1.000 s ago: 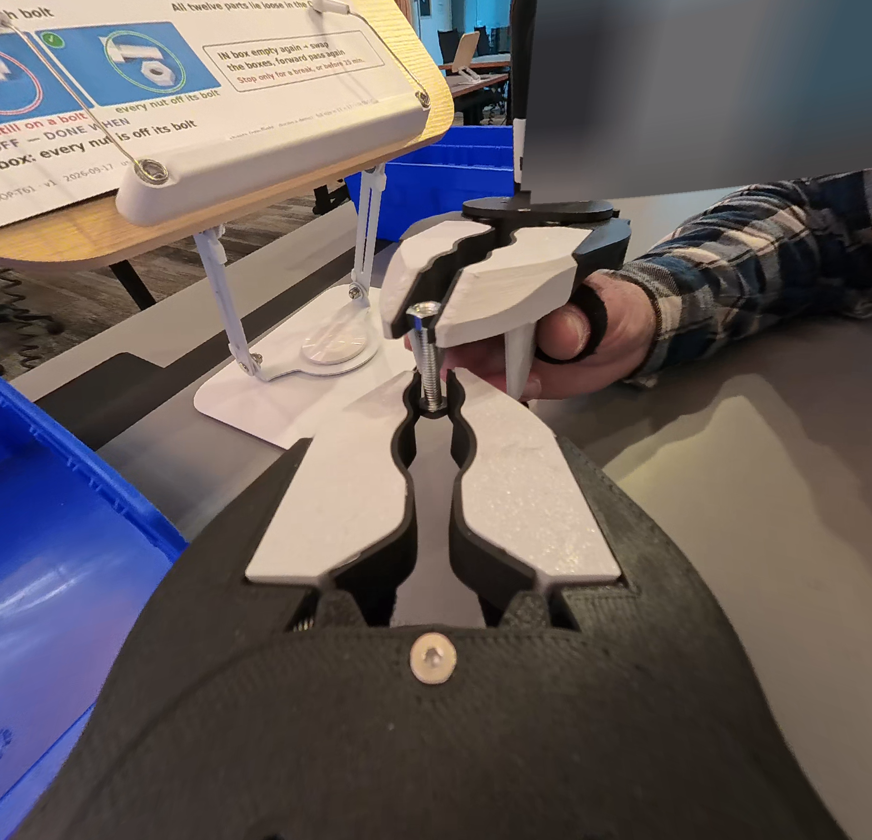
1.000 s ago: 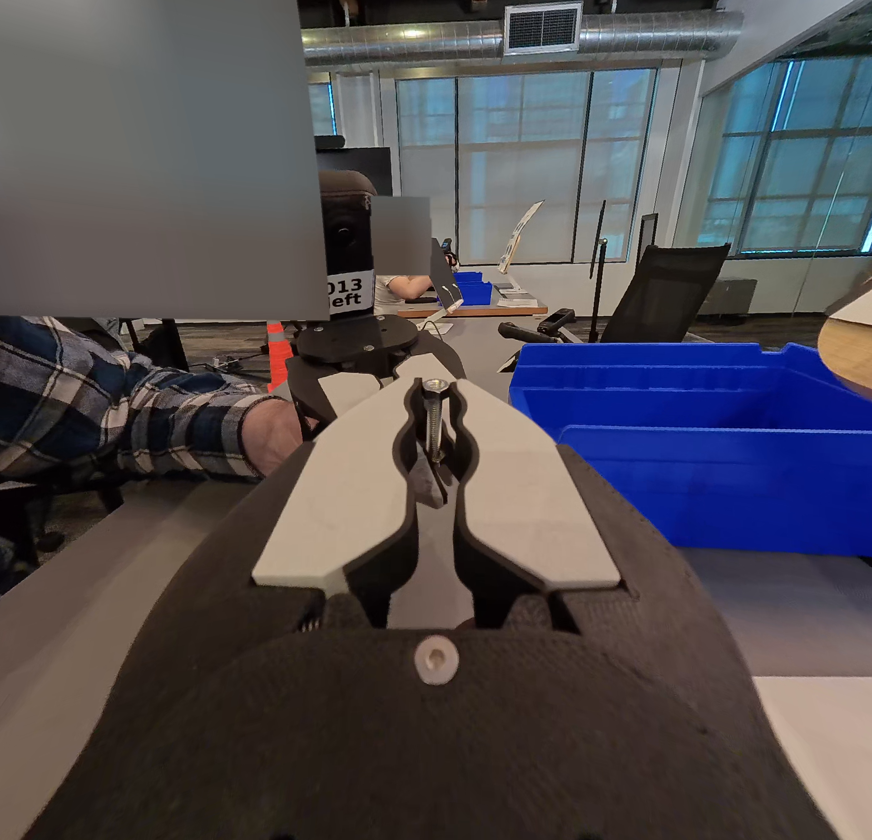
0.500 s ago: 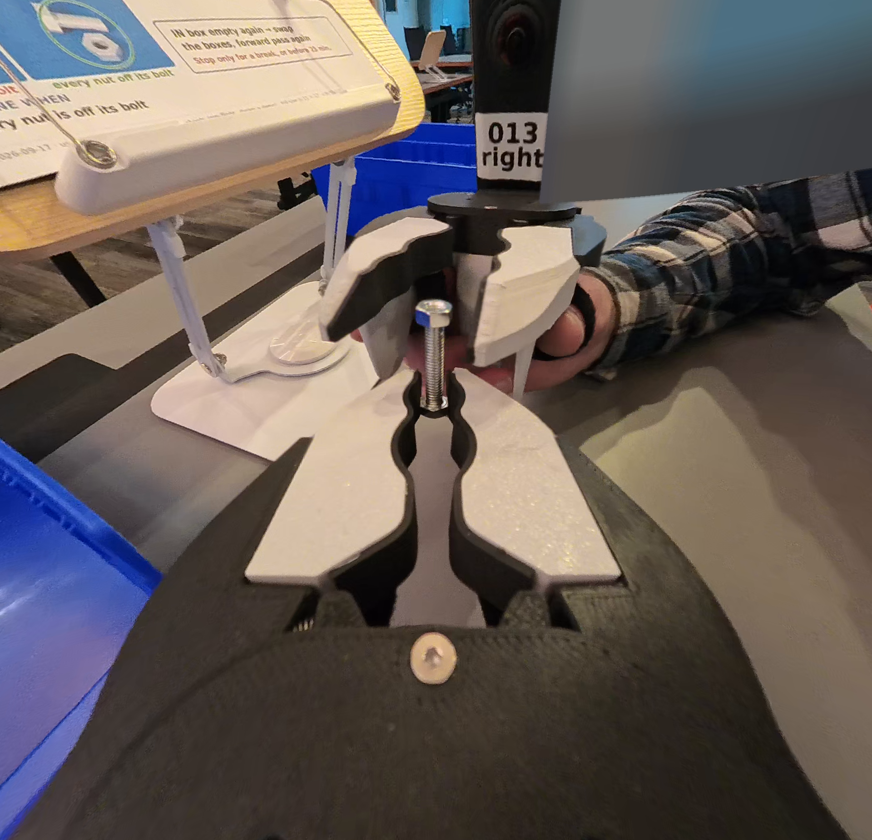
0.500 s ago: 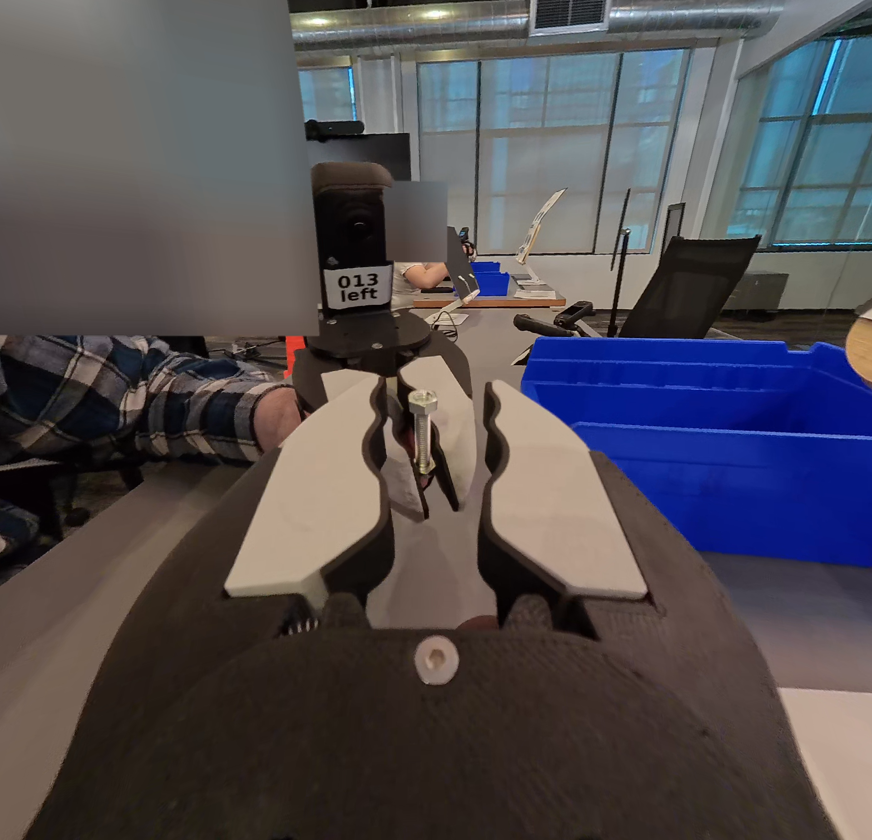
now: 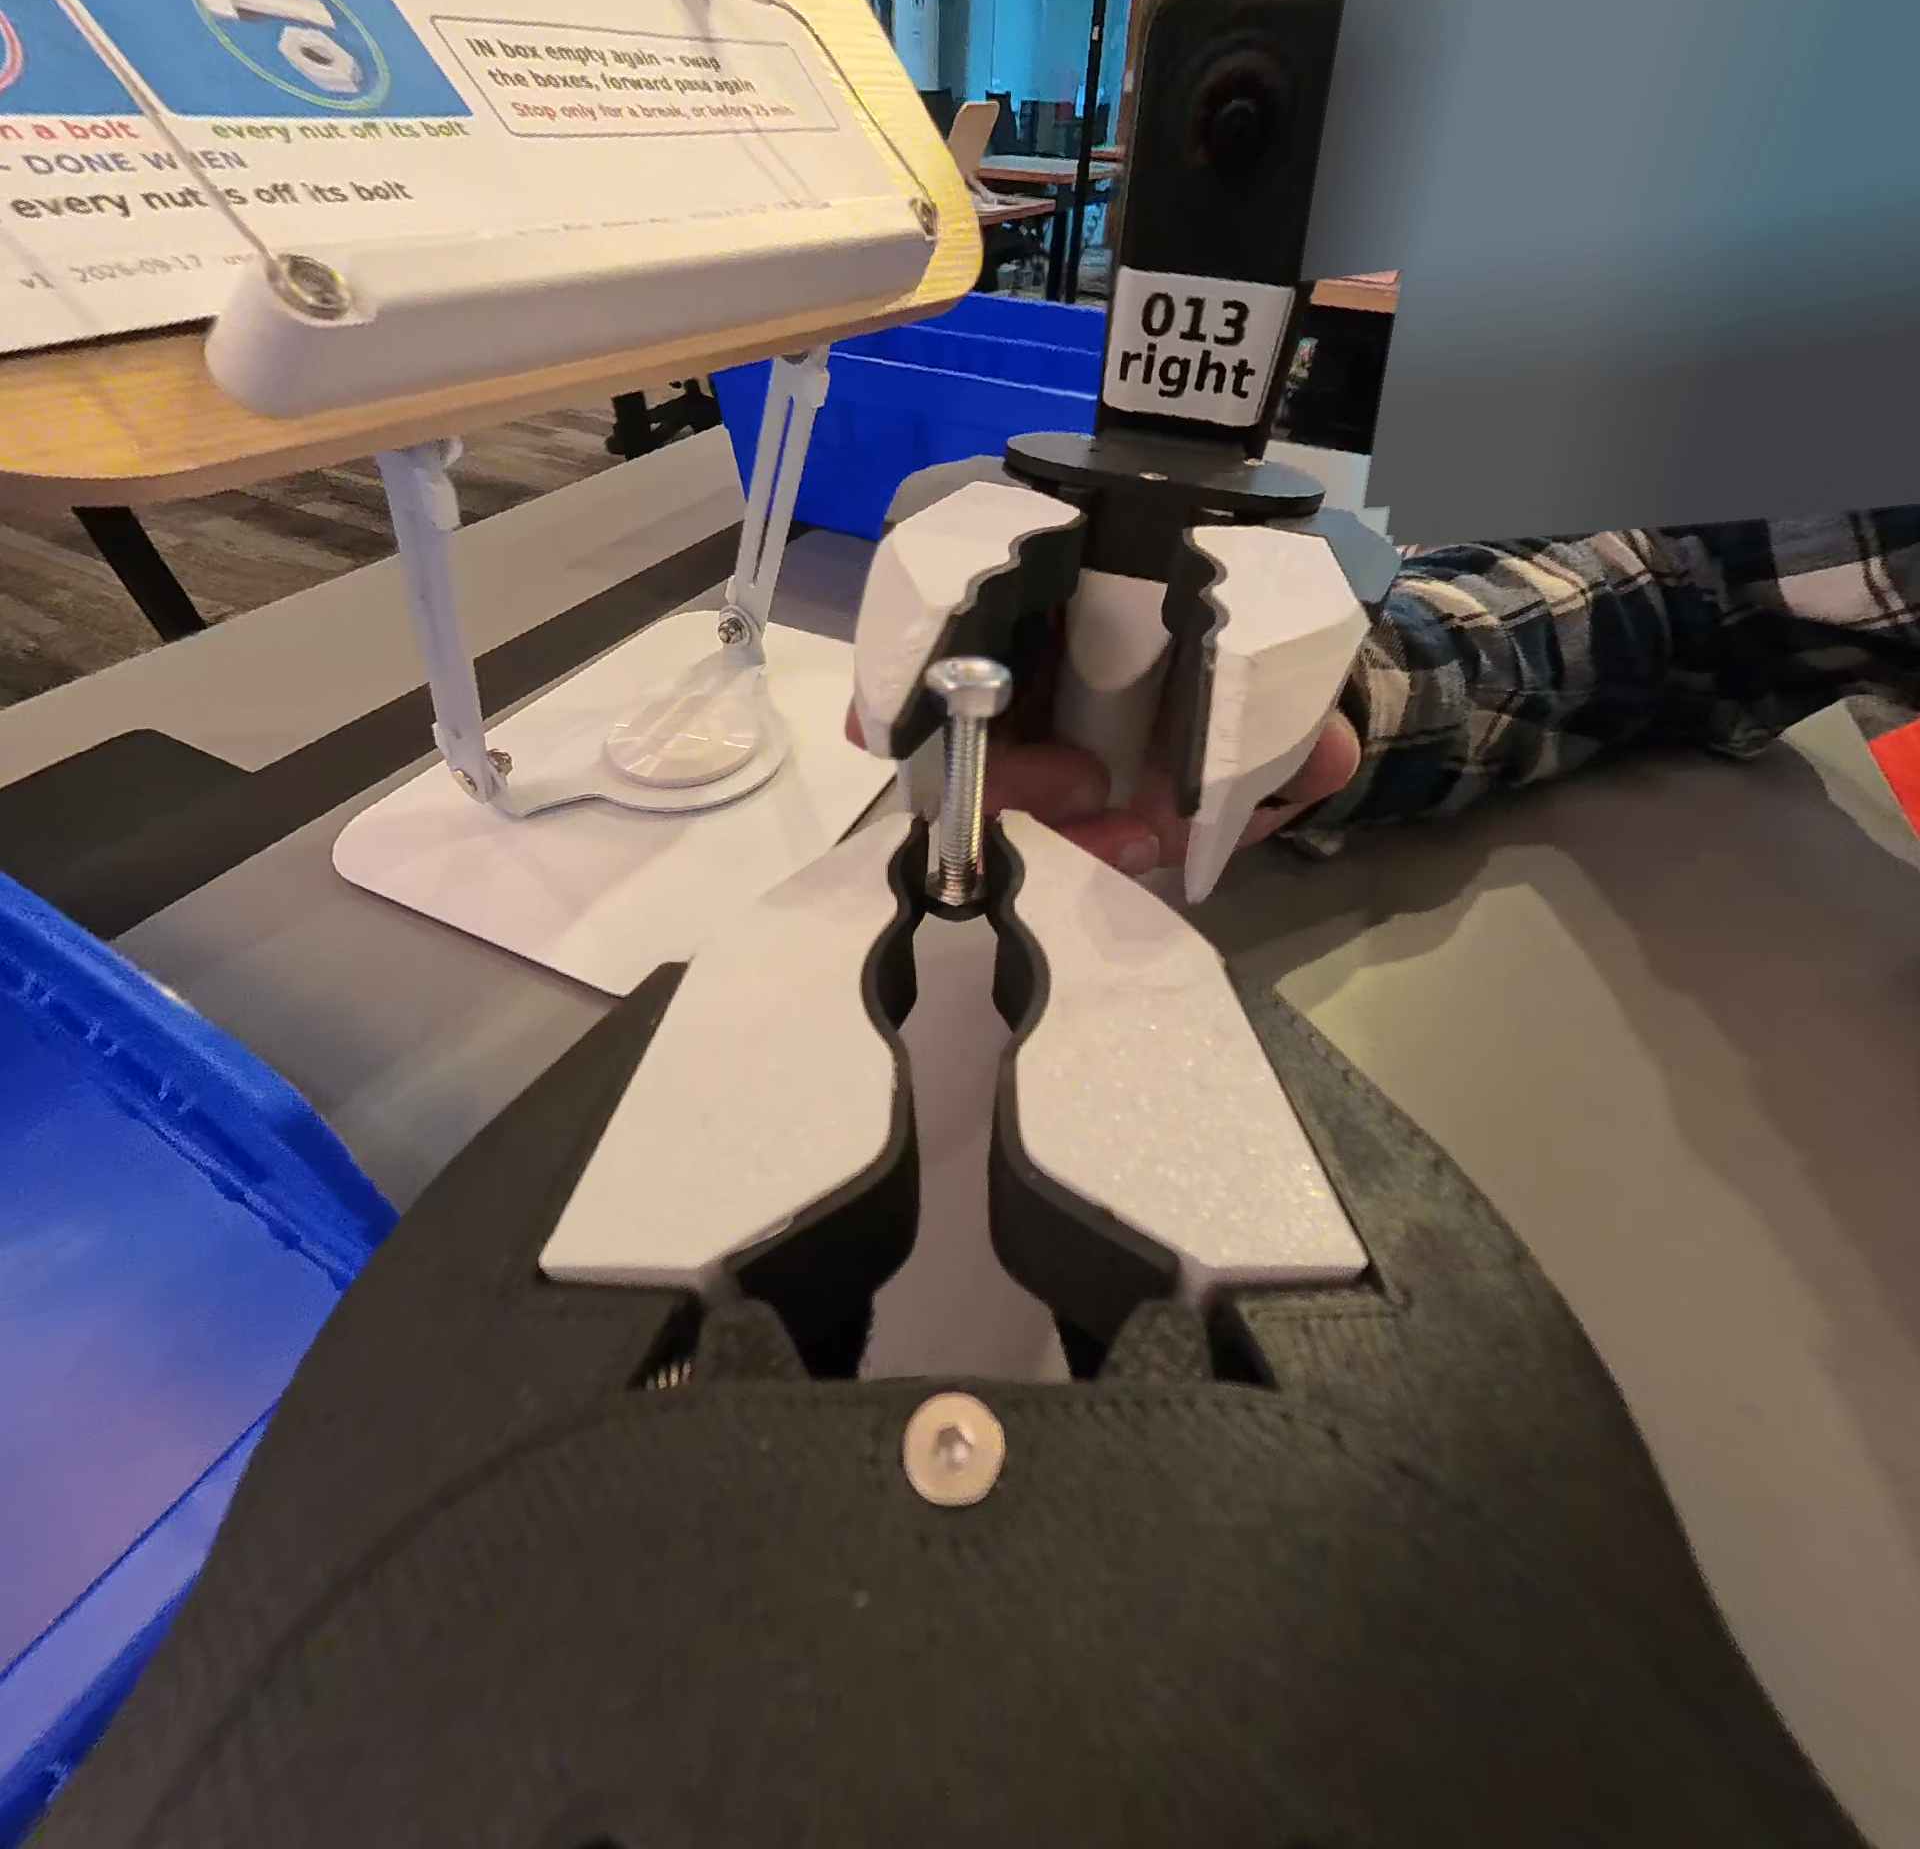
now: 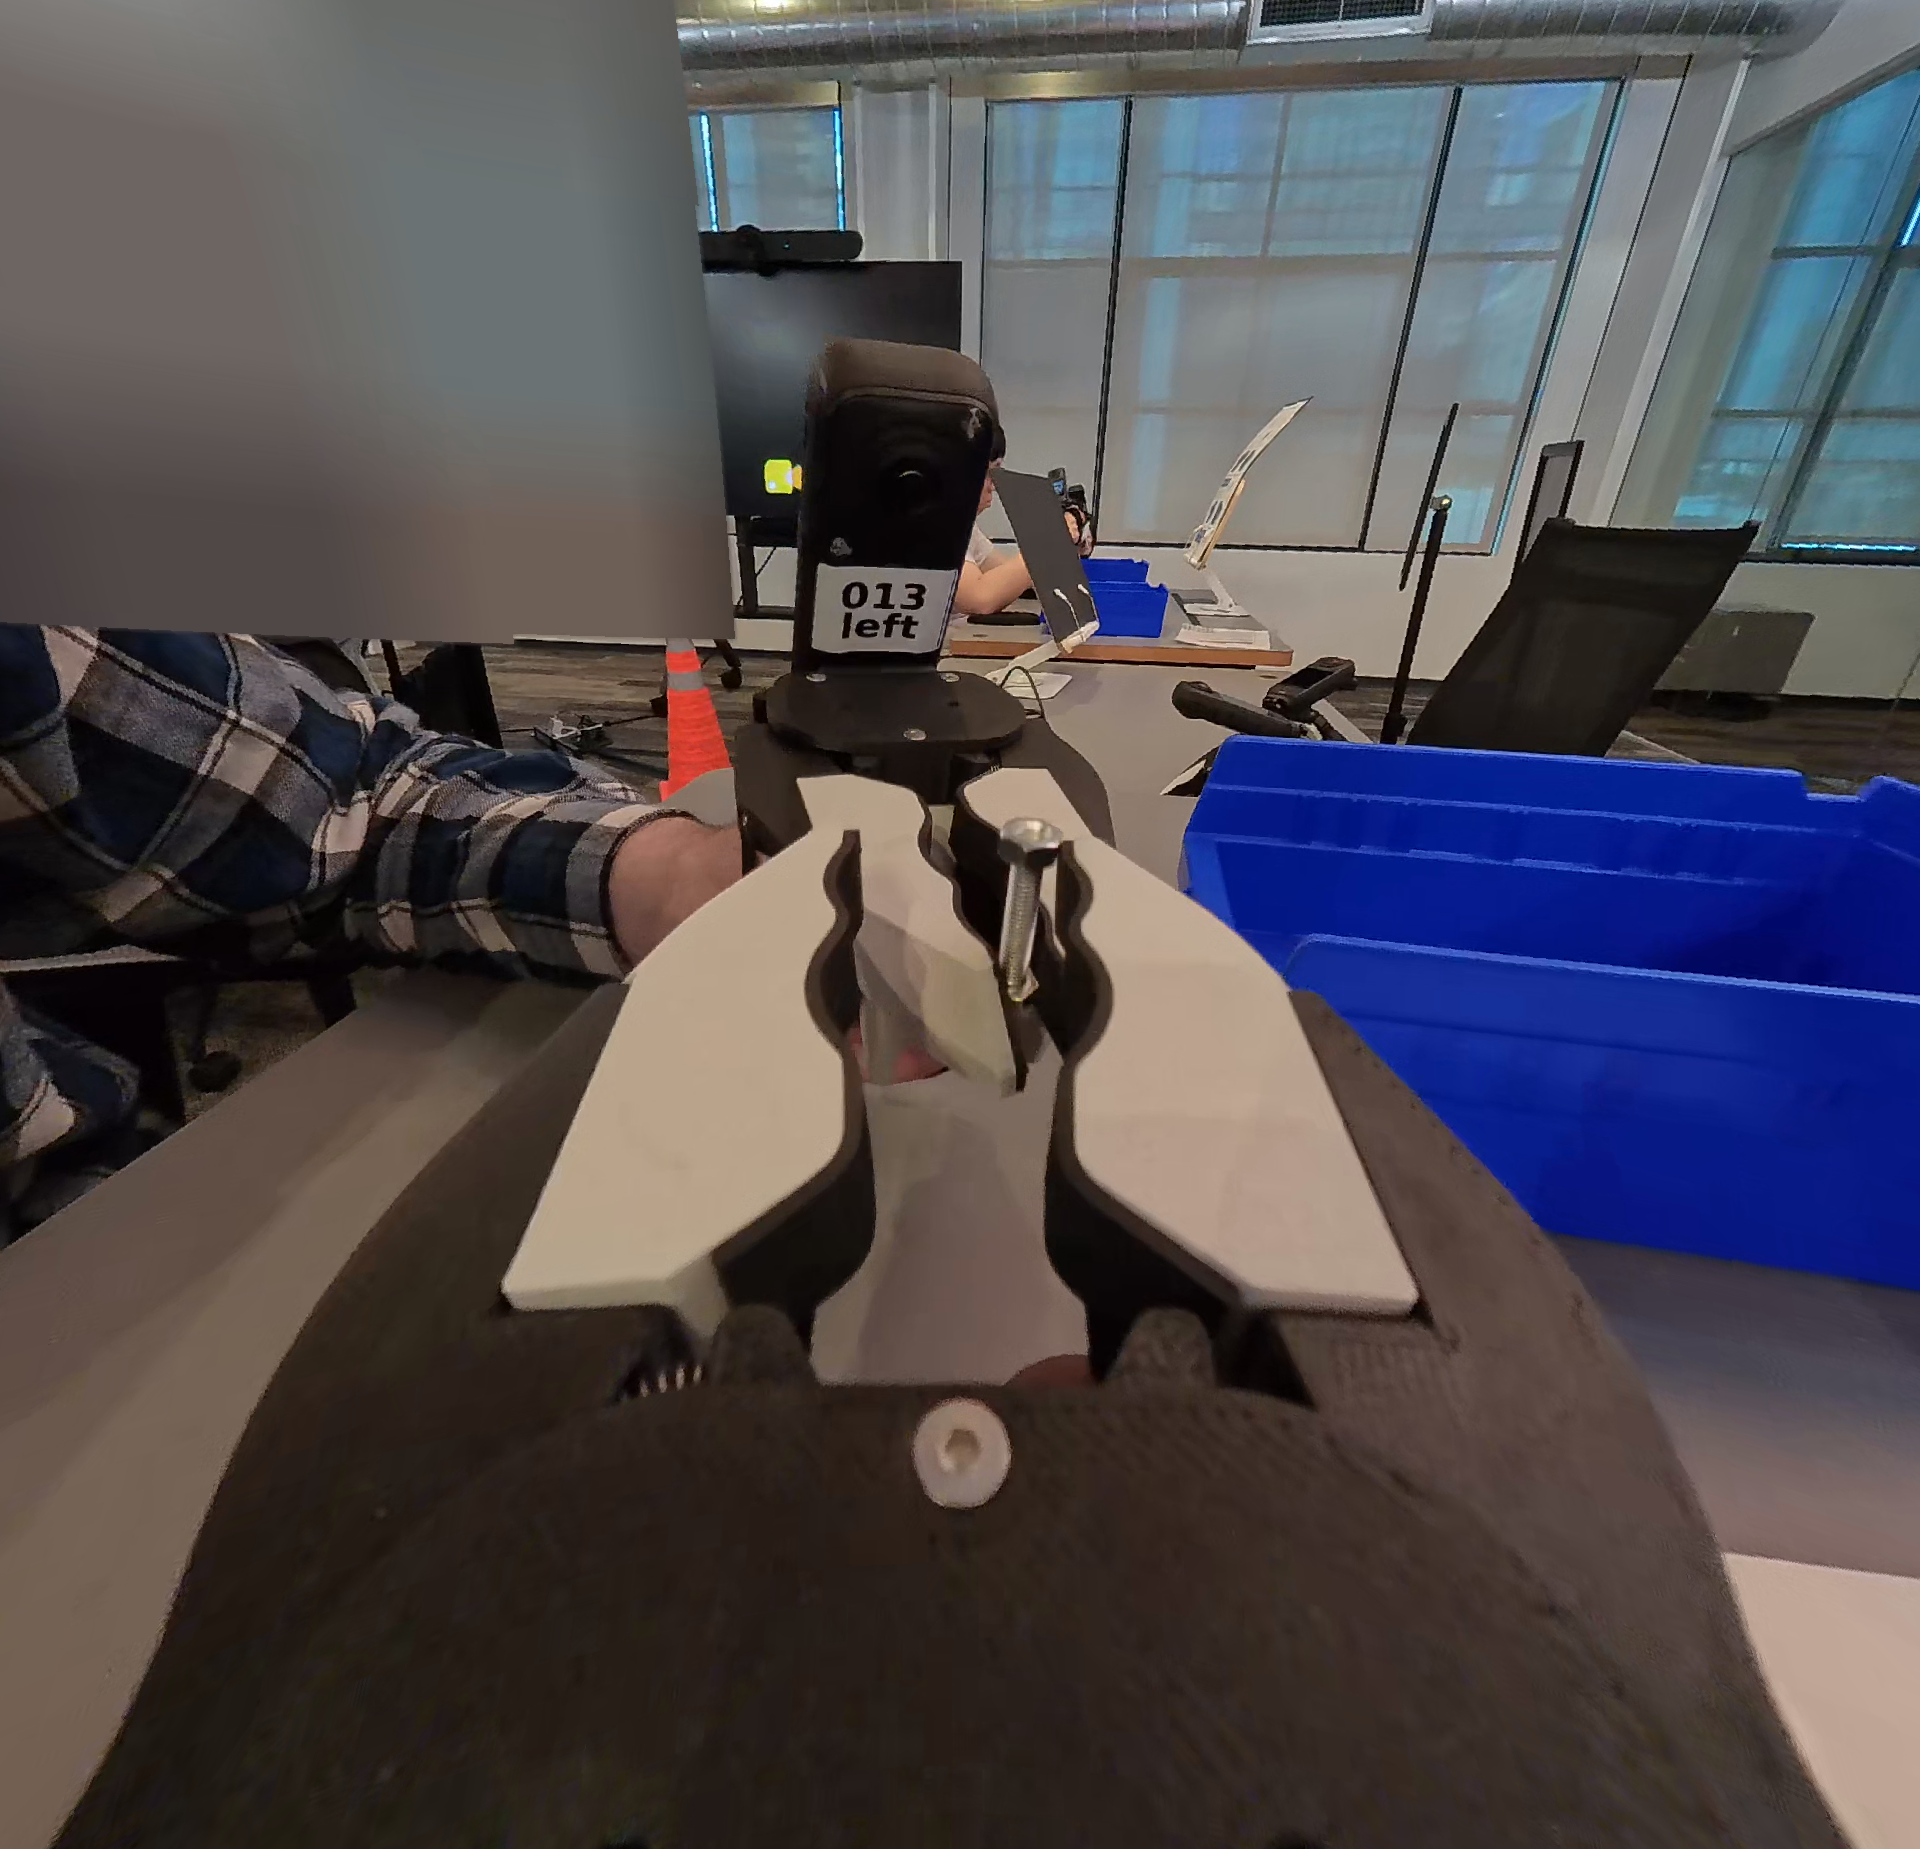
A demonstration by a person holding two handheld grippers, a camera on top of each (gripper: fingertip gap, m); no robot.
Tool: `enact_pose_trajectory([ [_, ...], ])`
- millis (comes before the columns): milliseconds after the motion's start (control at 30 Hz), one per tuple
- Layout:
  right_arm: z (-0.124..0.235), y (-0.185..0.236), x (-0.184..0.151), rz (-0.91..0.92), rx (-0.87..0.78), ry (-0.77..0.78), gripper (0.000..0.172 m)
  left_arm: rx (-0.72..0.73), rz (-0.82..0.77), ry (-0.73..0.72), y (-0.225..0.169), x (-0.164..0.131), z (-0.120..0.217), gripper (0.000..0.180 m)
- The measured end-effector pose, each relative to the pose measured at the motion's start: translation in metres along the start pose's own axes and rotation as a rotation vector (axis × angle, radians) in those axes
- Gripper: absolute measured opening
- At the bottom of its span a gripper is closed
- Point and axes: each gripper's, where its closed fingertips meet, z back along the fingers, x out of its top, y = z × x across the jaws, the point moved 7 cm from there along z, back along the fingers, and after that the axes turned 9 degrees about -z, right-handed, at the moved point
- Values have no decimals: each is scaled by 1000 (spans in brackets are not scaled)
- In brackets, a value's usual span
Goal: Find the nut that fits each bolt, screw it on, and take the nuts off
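At the tips of the left claw (image 5: 961,890): it pinches the bottom end of a silver bolt (image 5: 964,760), which stands straight up with its head on top.
Nut: I see no nut on the bolt and none in either claw.
Just behind the bolt: the right claw (image 5: 1049,760) is spread wide and holds nothing; a second ago it was closed around the top of the bolt.
What that means: the right claw has let go, so I think it is free to fetch a nut or turn again.
Farther back: a blue bin (image 6: 1558,968) sits on the grey table (image 5: 1558,1072).
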Motion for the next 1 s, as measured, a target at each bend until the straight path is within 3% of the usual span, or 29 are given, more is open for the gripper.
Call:
enact_pose_trajectory([
  [200,3,-3,1,-3,-9,-6,32,-3,28,-9,5,-1,3,10],
  [367,2,-5,1,-10,-35,-6,44,-29,18,23,1,-5,-4,10],
  [700,4,-11,-4,-39,-43,15,34,-29,23,30,6,-11,-1,10],
  [1000,6,-8,-11,-38,-49,41,27,22,146,-92,35,-18,31,10],
])
